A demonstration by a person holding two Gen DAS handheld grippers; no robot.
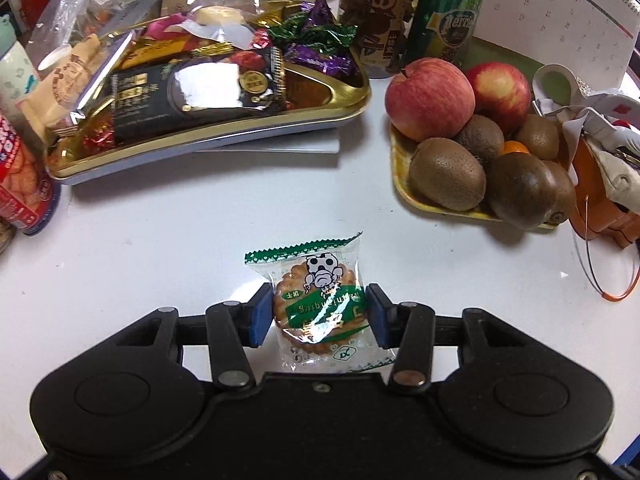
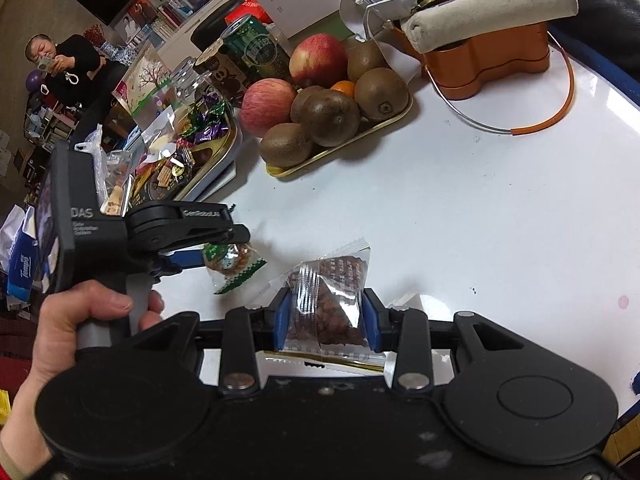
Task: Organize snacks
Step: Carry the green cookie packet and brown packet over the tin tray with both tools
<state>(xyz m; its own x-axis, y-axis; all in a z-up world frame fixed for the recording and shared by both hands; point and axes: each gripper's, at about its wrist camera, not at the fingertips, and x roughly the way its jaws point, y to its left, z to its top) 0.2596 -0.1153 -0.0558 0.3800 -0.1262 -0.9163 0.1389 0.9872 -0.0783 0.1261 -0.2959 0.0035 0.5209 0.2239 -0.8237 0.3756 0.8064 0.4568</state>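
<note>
My left gripper (image 1: 320, 316) is shut on a green-and-clear wrapped biscuit packet (image 1: 320, 304), held just above the white table; it also shows in the right wrist view (image 2: 232, 260). My right gripper (image 2: 326, 320) is shut on a clear packet of brown snack (image 2: 332, 304) over the table near its front edge. The gold snack tray (image 1: 320, 96), piled with wrapped candies and packets, sits at the far left of the table and also shows in the right wrist view (image 2: 224, 152).
A yellow tray (image 1: 404, 184) of apples and kiwis stands at the right. An orange tin (image 2: 488, 60) with a wire handle sits behind it. A green can (image 1: 444, 20), jars and a calendar line the back. A red biscuit pack (image 1: 20, 176) is at far left.
</note>
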